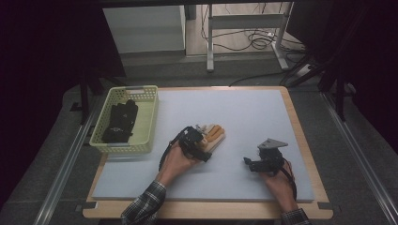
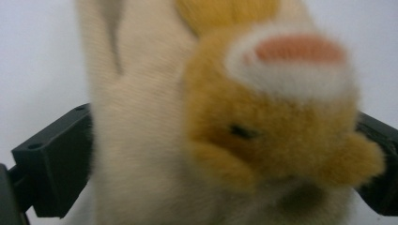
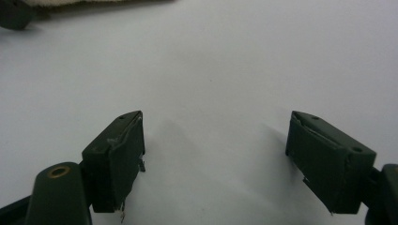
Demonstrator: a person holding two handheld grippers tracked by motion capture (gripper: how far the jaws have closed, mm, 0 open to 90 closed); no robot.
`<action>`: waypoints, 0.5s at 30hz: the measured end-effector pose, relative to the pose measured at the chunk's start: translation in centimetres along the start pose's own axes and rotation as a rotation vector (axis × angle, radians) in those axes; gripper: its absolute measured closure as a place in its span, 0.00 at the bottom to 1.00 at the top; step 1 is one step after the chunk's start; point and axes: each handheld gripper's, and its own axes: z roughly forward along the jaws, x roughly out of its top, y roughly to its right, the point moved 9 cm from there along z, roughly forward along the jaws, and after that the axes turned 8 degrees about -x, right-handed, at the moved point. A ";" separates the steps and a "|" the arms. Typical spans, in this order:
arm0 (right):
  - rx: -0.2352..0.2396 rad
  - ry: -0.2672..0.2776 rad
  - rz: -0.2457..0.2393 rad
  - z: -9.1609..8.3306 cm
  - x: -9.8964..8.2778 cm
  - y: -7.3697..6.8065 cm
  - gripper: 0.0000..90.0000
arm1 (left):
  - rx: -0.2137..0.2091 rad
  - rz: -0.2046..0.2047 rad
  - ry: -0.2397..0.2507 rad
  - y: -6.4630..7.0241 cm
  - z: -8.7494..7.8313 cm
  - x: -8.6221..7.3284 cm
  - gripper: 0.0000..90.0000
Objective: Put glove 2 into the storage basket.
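Observation:
A cream and orange plush toy (image 1: 215, 134) lies on the white mat (image 1: 248, 112) near the middle of the table. My left gripper (image 1: 204, 143) stands open at the toy's near end. In the left gripper view the plush toy (image 2: 234, 126) fills the gap of my left gripper (image 2: 225, 159), with one black jaw on each side of it, spread wide. My right gripper (image 1: 248, 163) rests low over bare mat to the right of the toy, apart from it. In the right gripper view my right gripper (image 3: 216, 154) is open with nothing between its jaws.
A pale green plastic basket (image 1: 151, 117) stands at the mat's left edge and holds a black fabric item (image 1: 119, 122). The wooden table edge (image 1: 302, 136) frames the mat. Beyond the table are metal legs and cables on the floor.

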 end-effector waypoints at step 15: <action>-0.002 0.000 -0.002 0.0 0.0 0.0 0.22 | -0.027 -0.008 0.012 0.6 -1.5 0.2 0.67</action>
